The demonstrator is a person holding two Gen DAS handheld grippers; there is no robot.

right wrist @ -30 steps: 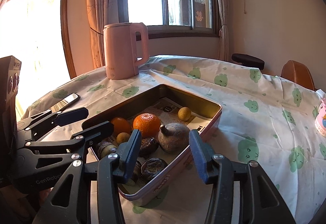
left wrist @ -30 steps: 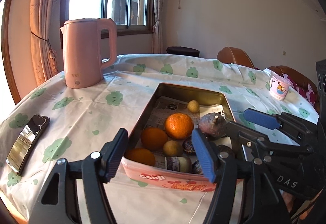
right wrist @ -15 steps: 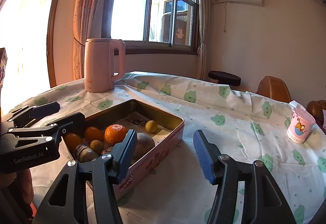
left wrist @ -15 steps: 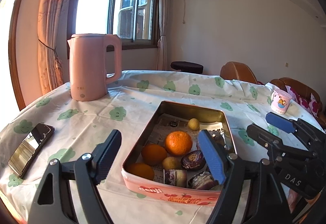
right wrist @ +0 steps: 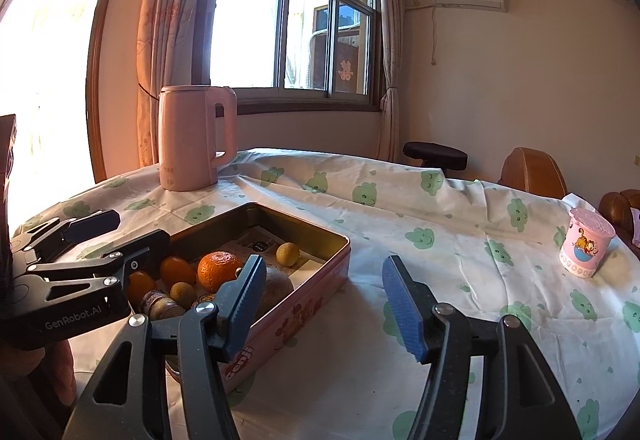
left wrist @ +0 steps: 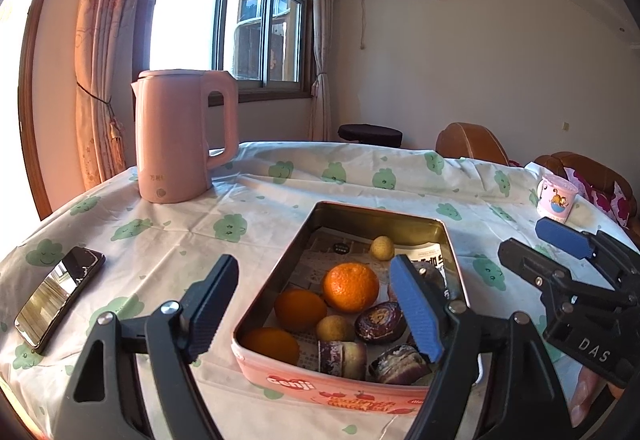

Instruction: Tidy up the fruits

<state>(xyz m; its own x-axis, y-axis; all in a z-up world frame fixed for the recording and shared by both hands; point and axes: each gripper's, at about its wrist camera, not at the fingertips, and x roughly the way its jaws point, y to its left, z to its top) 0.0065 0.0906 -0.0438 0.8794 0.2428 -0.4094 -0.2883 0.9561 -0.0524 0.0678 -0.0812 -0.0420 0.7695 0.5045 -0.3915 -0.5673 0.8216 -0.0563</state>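
Hovering nearest the lens, the left claw (left wrist: 314,304) is seen spread wide with nothing between its pads, above the near end of the pink tin (left wrist: 344,392). The right claw (right wrist: 324,300) is seen with jaws opening and empty, beside the tin's right wall over the table (right wrist: 460,272). Inside the tin, on a paper lining, the fruit is collected: dark purple pieces (left wrist: 378,320) at the near end, three oranges (left wrist: 351,286) and a small yellow fruit (left wrist: 335,328) mid-tin, a brownish round fruit (right wrist: 276,286) at the right wall, another small yellow fruit (left wrist: 382,248) toward the far end. A phone (left wrist: 58,298) is noted lying flat at the left. A pink kettle (left wrist: 180,136) stands farther back, a patterned cup (right wrist: 586,246) far right.
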